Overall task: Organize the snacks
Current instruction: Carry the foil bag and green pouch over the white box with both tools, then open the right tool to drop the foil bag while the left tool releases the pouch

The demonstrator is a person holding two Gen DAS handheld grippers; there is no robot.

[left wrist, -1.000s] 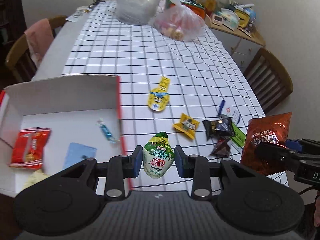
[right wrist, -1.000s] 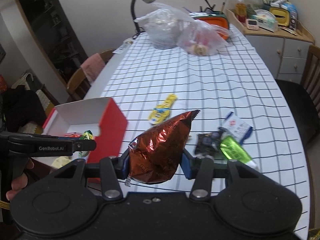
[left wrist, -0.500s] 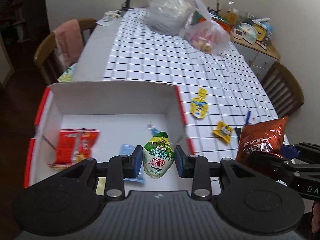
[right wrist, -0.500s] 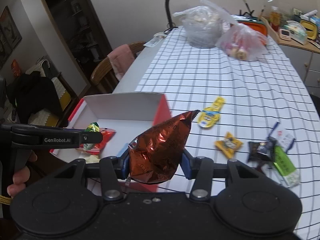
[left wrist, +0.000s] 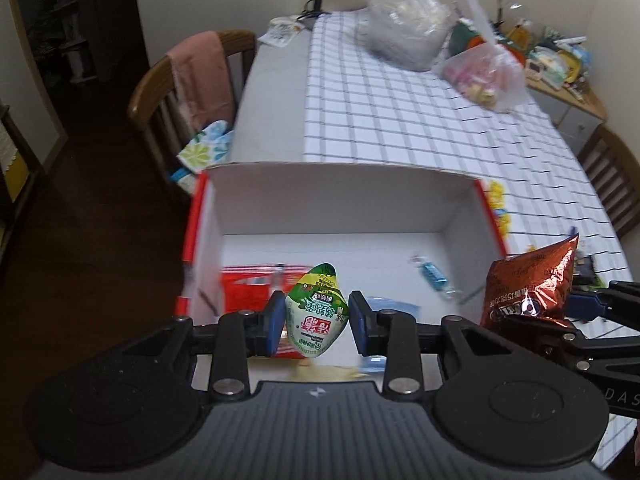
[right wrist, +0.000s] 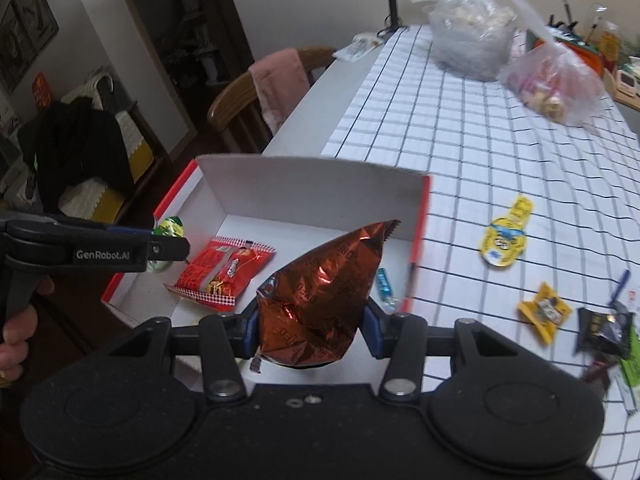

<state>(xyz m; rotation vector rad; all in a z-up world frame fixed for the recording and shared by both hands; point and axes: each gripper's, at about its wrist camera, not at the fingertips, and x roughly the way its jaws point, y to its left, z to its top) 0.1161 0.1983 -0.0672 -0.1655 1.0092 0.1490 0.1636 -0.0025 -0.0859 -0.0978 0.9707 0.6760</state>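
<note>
Two snacks, each clamped in a hand-held gripper [left wrist: 317, 318] [right wrist: 310, 326], seemingly above the box [left wrist: 340, 200].

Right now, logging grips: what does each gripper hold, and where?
Left gripper: green snack packet, by its sides. Right gripper: brown foil bag, by its lower sides.

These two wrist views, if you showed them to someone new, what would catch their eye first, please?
Most likely the two held snacks: the left gripper clamps a green-and-white pouch over the white box with red edges, and the right gripper grips a crinkled copper-red foil bag at the box's near right side. Next, the red snack packet lying inside, and the loose yellow sachet on the checked tablecloth.
</note>
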